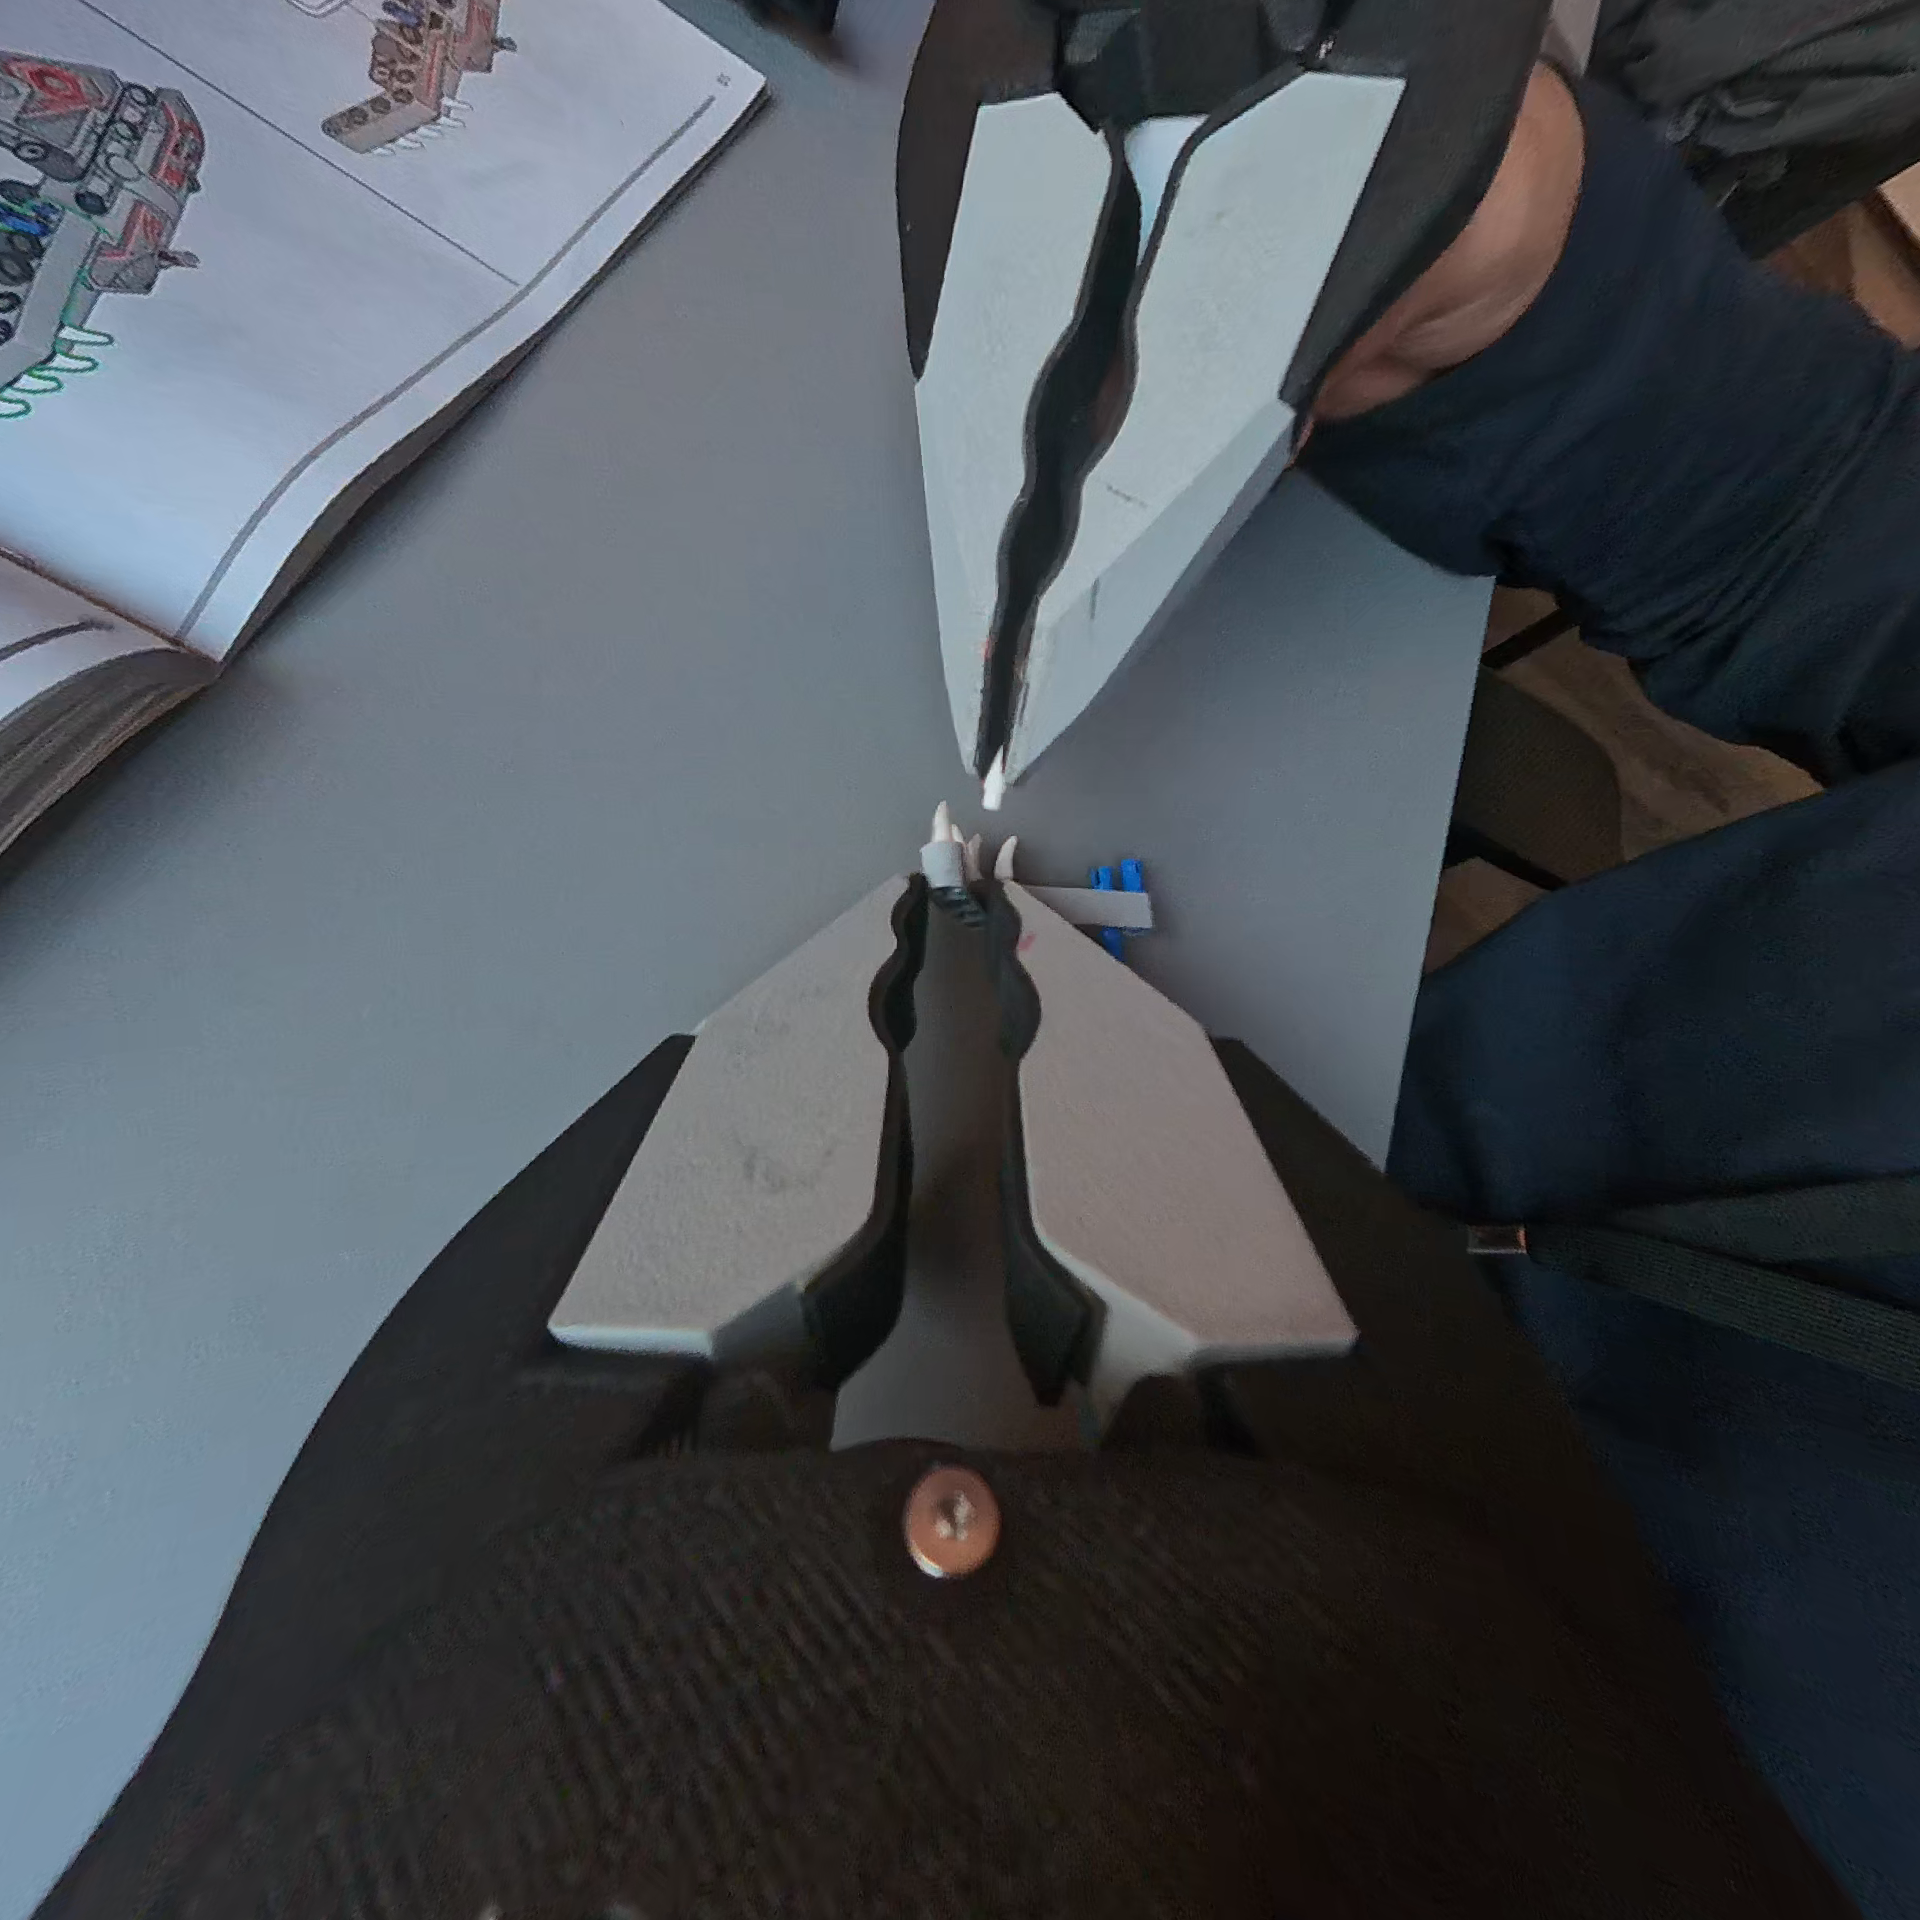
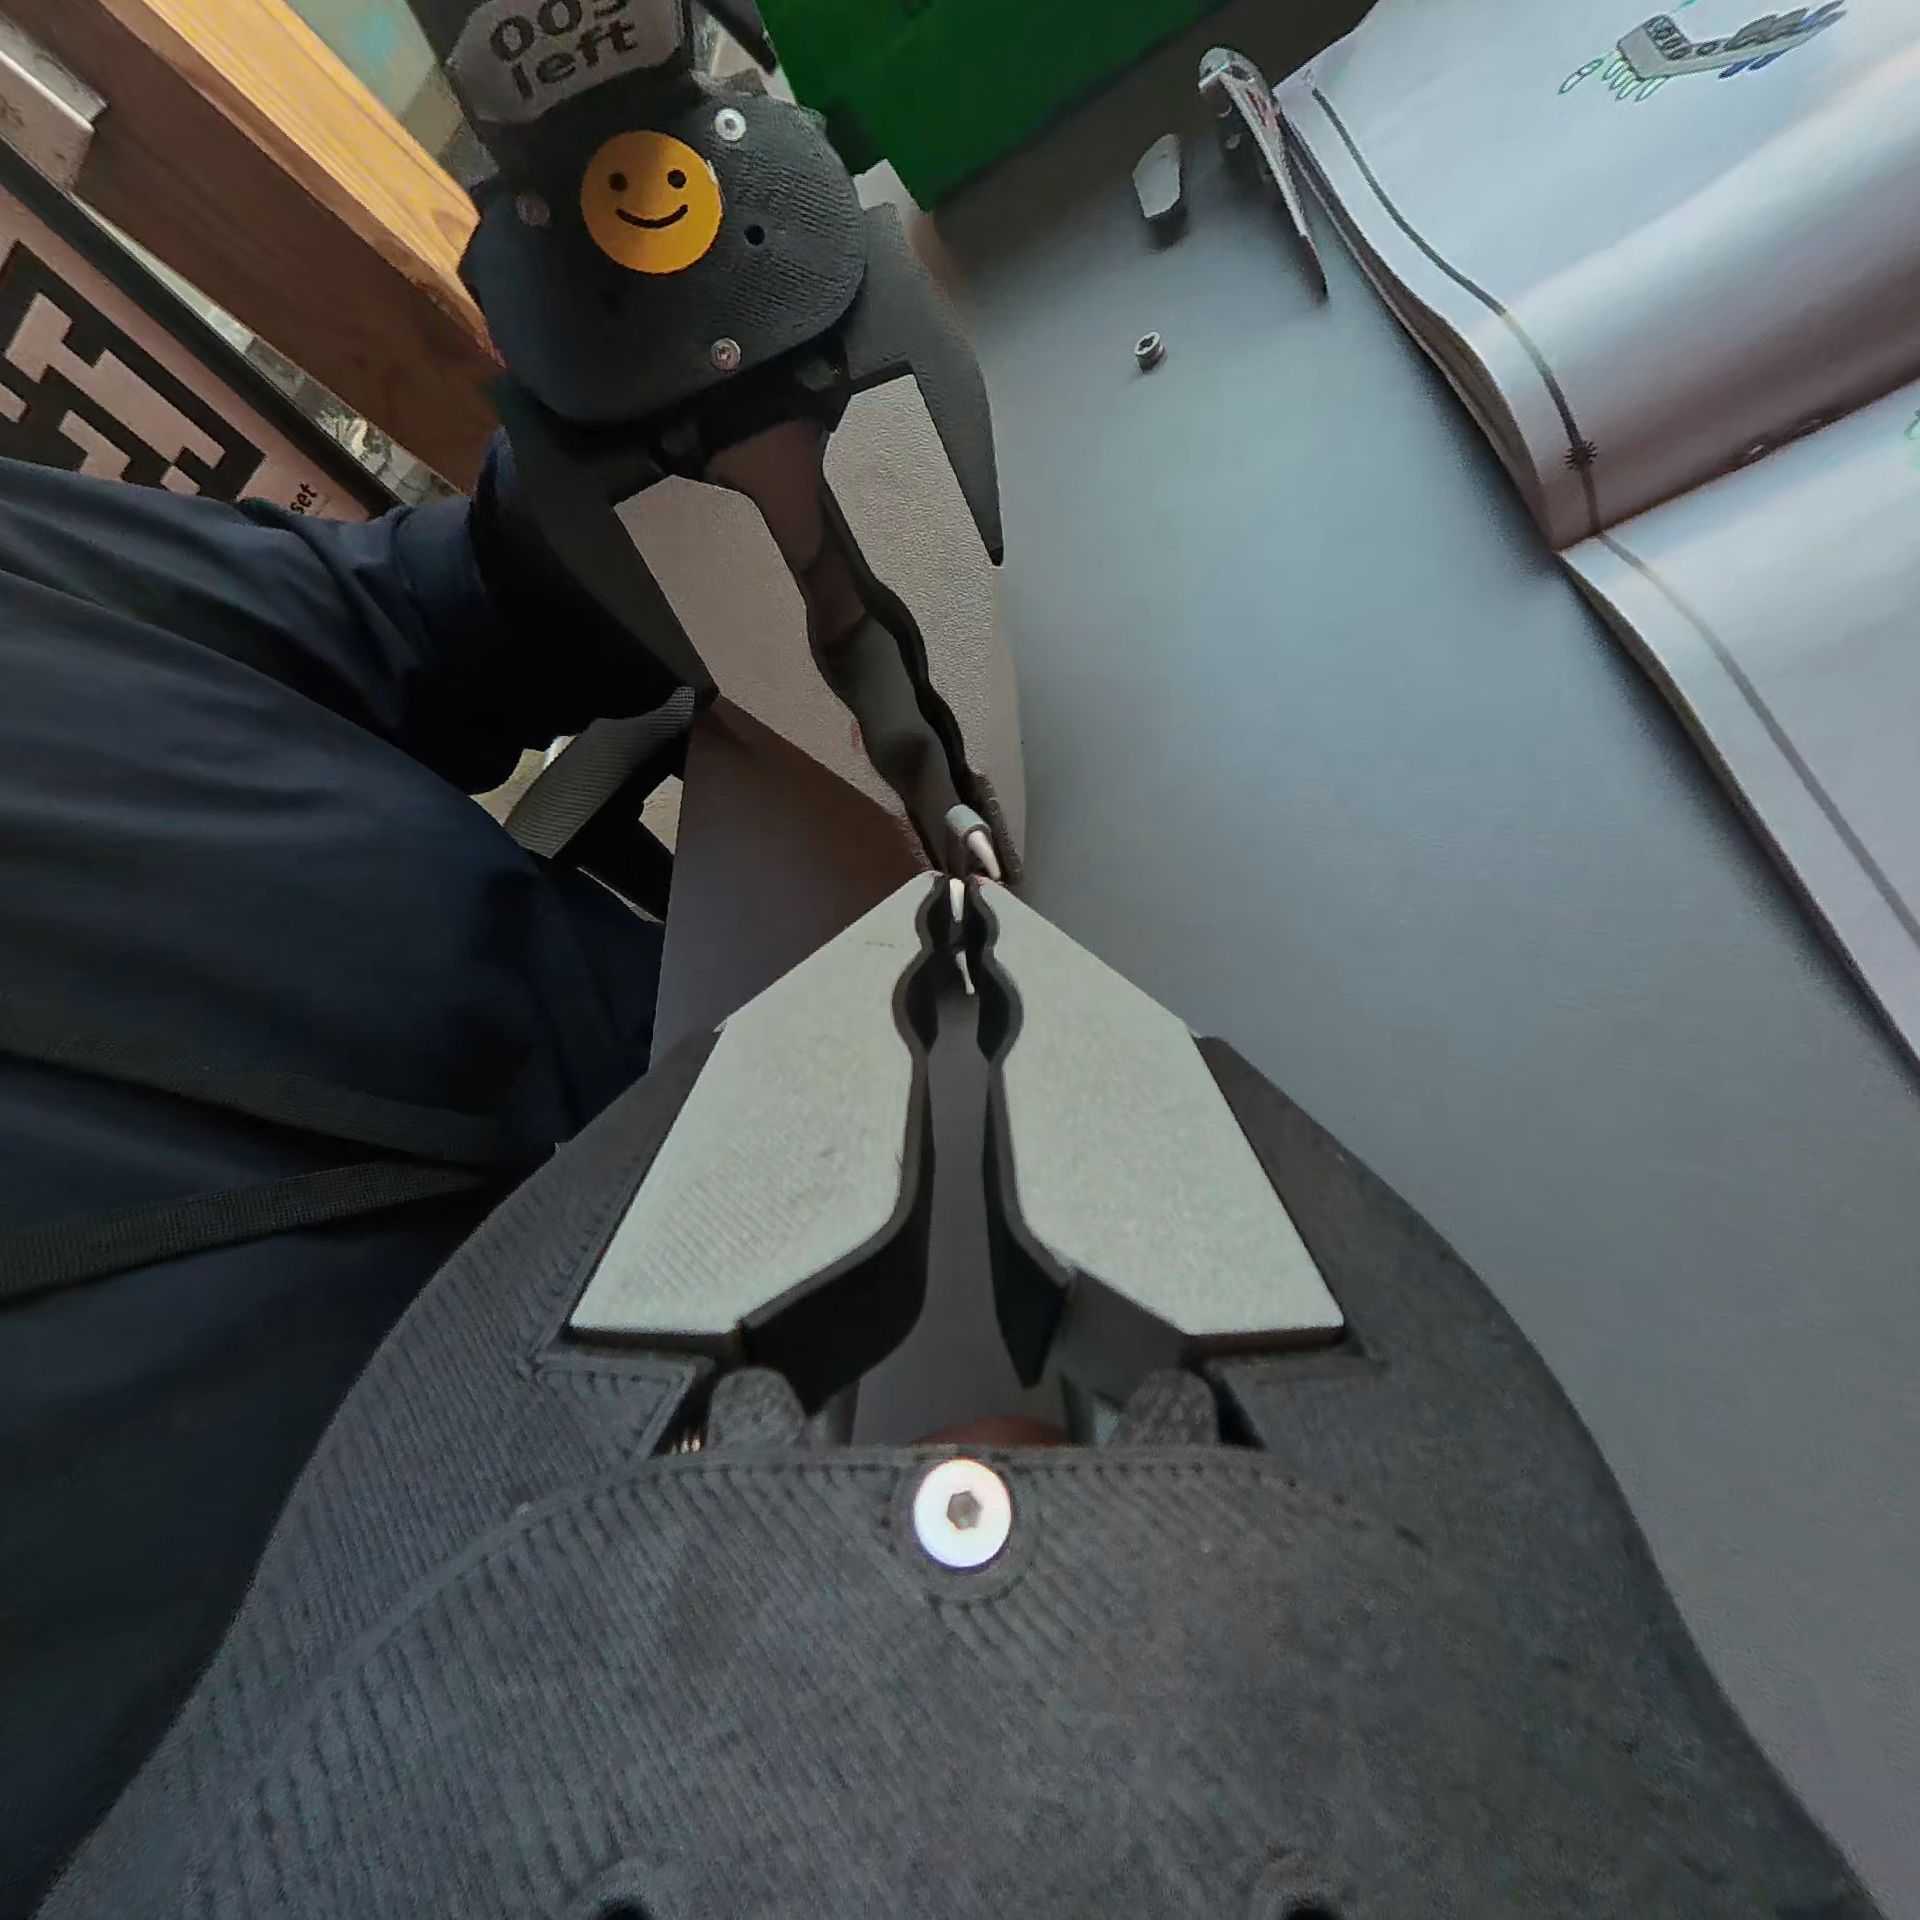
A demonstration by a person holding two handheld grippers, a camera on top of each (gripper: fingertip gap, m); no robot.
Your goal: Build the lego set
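My left gripper (image 1: 956, 883) is shut on a small grey lego assembly (image 1: 1101, 907) with white claw pieces (image 1: 945, 826) on it and blue pins (image 1: 1117, 878) on its right end. My right gripper (image 1: 987, 774) comes in from the top, shut on one white claw piece (image 1: 993, 792), its tip just above the assembly. In the right wrist view my right gripper (image 2: 961, 899) holds the white claw (image 2: 956, 902) tip to tip with the left gripper (image 2: 971, 847), which grips the grey part (image 2: 971, 831).
An open instruction booklet (image 1: 312, 291) lies on the grey table (image 1: 520, 831), also in the right wrist view (image 2: 1662, 312). Loose grey parts (image 2: 1158, 182) and a small ring (image 2: 1148, 351) lie near a green box (image 2: 987, 83). A person's dark sleeve (image 1: 1662, 416) and the table edge (image 1: 1444, 831) are close. Both grippers' tips are close together, under 4 cm apart.
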